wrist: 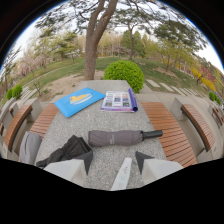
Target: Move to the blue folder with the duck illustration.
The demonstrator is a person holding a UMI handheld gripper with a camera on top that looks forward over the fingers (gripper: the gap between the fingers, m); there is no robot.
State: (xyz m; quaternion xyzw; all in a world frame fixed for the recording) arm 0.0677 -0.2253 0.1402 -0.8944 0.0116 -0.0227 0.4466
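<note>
The blue folder with a yellow duck picture [79, 101] lies flat on the far left part of a grey stone table [95, 120]. My gripper [114, 159] sits at the table's near edge, well short of the folder. Its two fingers, the left fingertip [88, 158] and the right one [140, 159], stand apart with nothing held between them. A white pen-like object [122, 175] lies between the fingers, close to the camera.
A folded grey umbrella [122, 137] lies across the table just ahead of the fingers. A dark folded cloth [67, 151] rests beside the left finger. A purple-edged booklet [120, 101] lies right of the folder. Wooden benches [172, 132] flank the table; a tree trunk [91, 50] and round bush [124, 74] stand beyond.
</note>
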